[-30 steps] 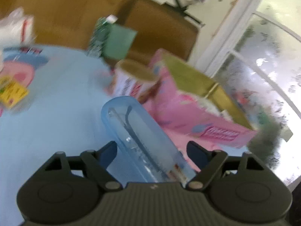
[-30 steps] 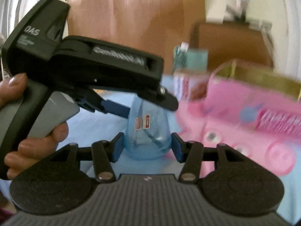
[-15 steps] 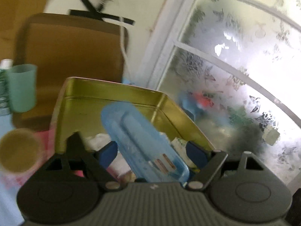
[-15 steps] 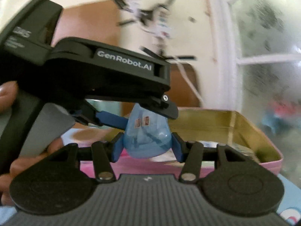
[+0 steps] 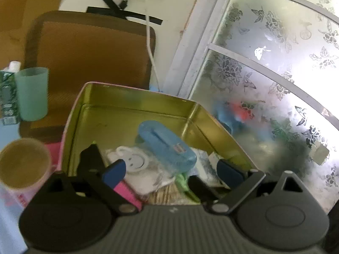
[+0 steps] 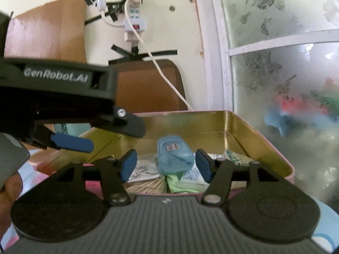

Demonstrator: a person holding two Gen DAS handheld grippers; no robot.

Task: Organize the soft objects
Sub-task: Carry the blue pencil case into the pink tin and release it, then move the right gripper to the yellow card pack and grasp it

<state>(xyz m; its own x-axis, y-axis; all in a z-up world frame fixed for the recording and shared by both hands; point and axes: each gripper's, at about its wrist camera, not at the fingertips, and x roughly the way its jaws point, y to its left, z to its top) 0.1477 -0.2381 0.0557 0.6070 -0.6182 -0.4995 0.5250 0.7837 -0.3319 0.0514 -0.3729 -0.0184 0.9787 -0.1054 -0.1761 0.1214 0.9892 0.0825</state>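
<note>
A translucent blue case (image 5: 167,146) lies tilted on the things inside the pink tin with a gold lining (image 5: 135,90). My left gripper (image 5: 171,170) hovers over the tin's near end; its jaws are opening wide and stand clear of the case. In the right wrist view the blue case (image 6: 174,156) sits between the pads of my right gripper (image 6: 165,167), whose jaws are also opening, with a gap on the left side. The left gripper's blue finger (image 6: 72,141) reaches in from the left above the tin (image 6: 233,124).
The tin also holds a bagged white smiley item (image 5: 135,160), a green cloth (image 6: 178,182) and a printed packet (image 6: 190,175). A paper cup (image 5: 23,167), a green cup (image 5: 31,94) and a carton (image 5: 7,97) stand left of it. Behind are a brown chair (image 5: 91,63) and a frosted window (image 5: 275,74).
Both grippers carried the blue case from over the blue tablecloth to the tin. Their jaws have widened and the case has dropped from them onto the tin's contents.
</note>
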